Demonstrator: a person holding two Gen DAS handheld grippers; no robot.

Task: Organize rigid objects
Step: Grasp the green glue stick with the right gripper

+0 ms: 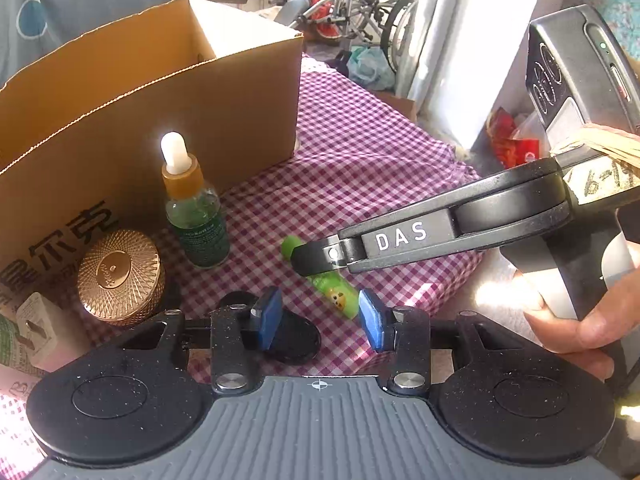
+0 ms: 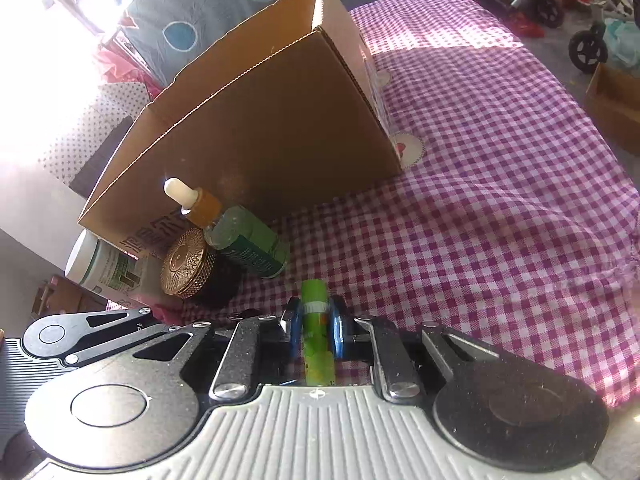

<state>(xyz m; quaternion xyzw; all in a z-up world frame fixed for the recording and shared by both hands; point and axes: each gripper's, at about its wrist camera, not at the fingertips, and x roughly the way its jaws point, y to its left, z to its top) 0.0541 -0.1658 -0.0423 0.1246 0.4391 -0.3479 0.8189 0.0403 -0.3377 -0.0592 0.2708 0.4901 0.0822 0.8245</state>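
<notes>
A green lip-balm tube (image 1: 338,294) lies on the checked cloth. My right gripper (image 2: 314,326) is shut on the tube (image 2: 316,340), its blue pads pressing both sides; in the left wrist view it reaches in from the right (image 1: 316,258) over the tube. My left gripper (image 1: 320,320) is open and empty, just in front of the tube. A green dropper bottle (image 1: 194,208) stands beside a gold-lidded jar (image 1: 120,276) in front of the open cardboard box (image 1: 152,108).
A white charger plug (image 1: 40,328) and a white-capped tube (image 2: 100,268) lie at the box's left corner. A black round lid (image 1: 296,340) lies under my left gripper. The checked cloth (image 2: 500,200) stretches right of the box. A wheelchair (image 1: 360,4) stands beyond the table.
</notes>
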